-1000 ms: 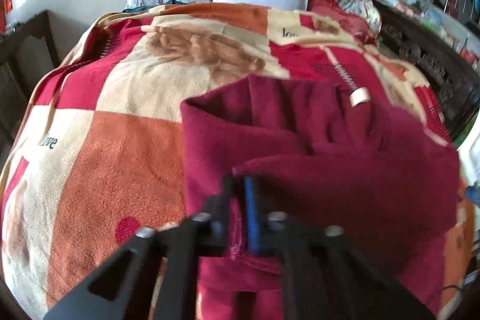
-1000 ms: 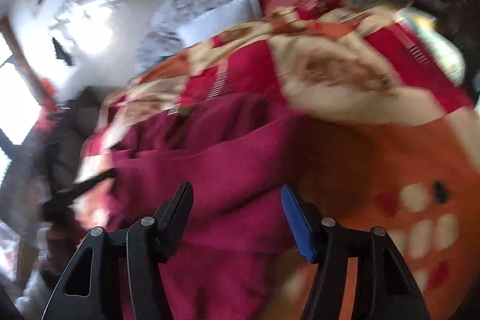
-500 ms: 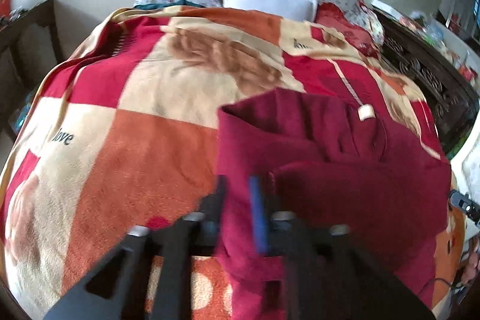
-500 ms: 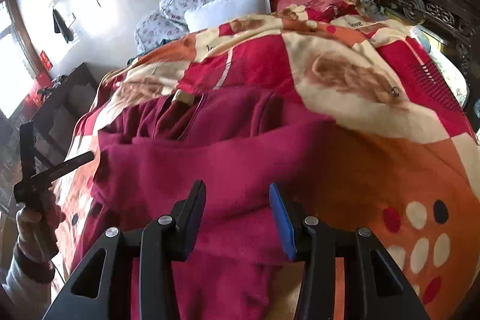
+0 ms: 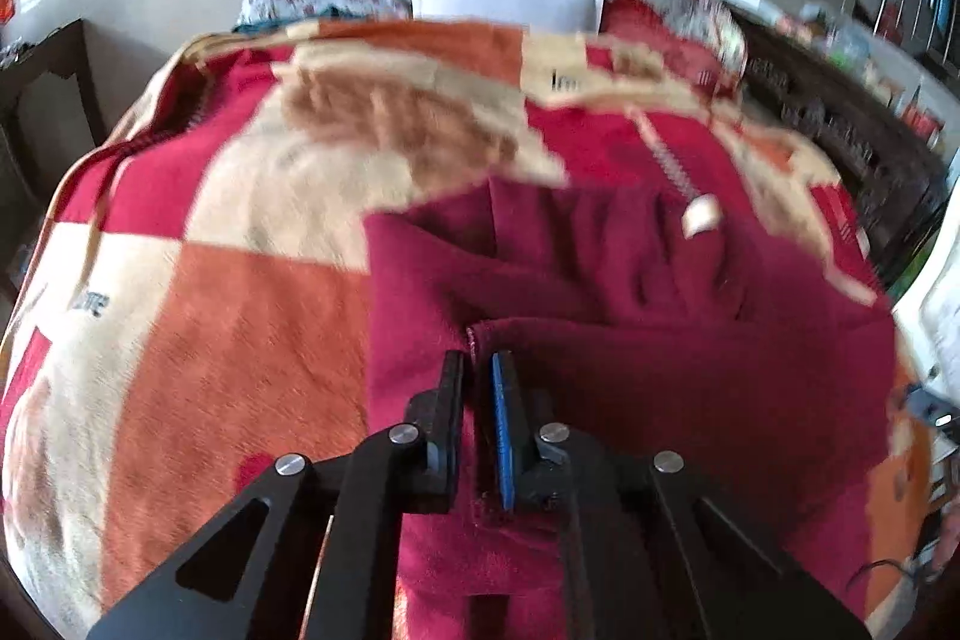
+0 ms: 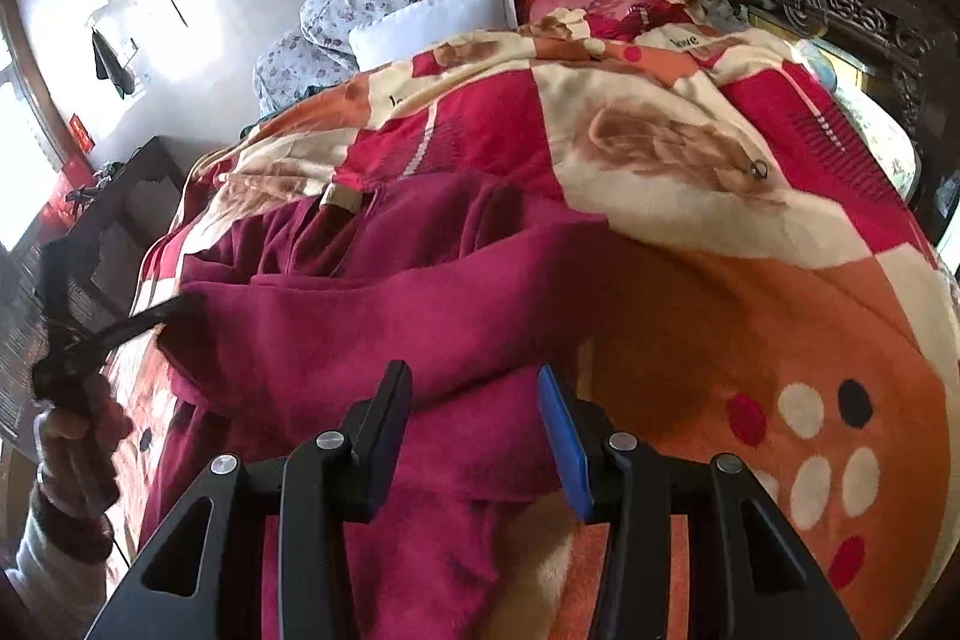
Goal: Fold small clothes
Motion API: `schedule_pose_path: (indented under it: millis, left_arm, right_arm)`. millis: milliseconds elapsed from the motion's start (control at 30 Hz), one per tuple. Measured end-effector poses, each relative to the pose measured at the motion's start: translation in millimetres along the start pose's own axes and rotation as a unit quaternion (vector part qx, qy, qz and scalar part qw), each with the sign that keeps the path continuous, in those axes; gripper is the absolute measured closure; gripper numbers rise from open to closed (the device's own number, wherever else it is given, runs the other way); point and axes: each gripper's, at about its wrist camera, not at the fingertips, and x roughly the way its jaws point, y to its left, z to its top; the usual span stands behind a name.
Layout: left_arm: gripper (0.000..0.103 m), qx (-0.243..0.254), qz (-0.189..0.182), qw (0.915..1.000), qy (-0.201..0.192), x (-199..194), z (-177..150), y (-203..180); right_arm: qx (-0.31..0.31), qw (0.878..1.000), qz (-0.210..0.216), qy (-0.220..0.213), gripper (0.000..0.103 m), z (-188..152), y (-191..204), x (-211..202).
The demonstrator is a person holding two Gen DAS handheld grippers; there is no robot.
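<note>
Both grippers (image 5: 478,370) (image 6: 474,388): black angular frames, silver screws, one blue pad each; left hand's (image 6: 75,436) sleeve pale, dark cuff

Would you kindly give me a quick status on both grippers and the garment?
Left gripper shut on maroon garment edge. Right gripper open, jaws astride a raised fold. Garment part-folded on blanket. Nothing in the way.
</note>
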Motion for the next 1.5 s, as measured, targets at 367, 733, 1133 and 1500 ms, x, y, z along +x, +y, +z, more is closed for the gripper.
schedule_pose_path:
  millis: [367, 733, 1133, 1500]
  left_arm:
    - [0.092, -0.021, 0.038, 0.9987, 0.028, 25, -6, 22]
    - [0.059, -0.024, 0.045, 0.9986, -0.015, -11, -7, 31]
    - [0.057, 0.035, 0.117, 0.9921, 0.027, 26, -32, 11]
    - [0.043, 0.04, 0.124, 0.9913, 0.022, 23, -50, 7]
  right_arm:
    - [-0.094, 0.989, -0.102, 0.049, 0.055, 2, 13, 62]
    - [-0.06, 0.997, -0.05, -0.011, 0.055, 7, 22, 20]
    - [-0.044, 0.995, -0.09, 0.018, 0.059, 41, 2, 64]
    - [-0.082, 0.989, -0.103, 0.068, 0.053, -26, 0, 44]
